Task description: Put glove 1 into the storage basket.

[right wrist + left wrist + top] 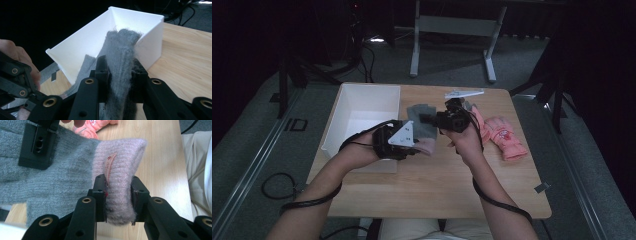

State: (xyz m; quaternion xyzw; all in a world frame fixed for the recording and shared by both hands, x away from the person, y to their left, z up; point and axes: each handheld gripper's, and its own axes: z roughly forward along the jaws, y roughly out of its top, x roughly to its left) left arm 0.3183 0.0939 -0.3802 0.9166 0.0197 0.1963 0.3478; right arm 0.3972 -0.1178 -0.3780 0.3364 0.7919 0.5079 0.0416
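Observation:
A grey knitted glove [421, 120] [50, 180] [120, 60] with a pale pink cuff [120, 170] hangs between both grippers above the table. My left gripper [414, 145] [118, 195] is shut on the pink cuff, beside a small label [109, 167]. My right gripper [424, 119] [119, 75] is shut on the grey finger end, which bunches up between its jaws. The right gripper's jaw [37, 145] also shows at the top left of the left gripper view.
An open white box [362, 112] [100, 42] stands at the table's left, just beyond the glove. A pair of pink gloves [502, 135] [92, 126] lies right of centre. A grey three-cornered plate [463, 93] rests near the far edge. The wooden table [437, 185] extends toward the person.

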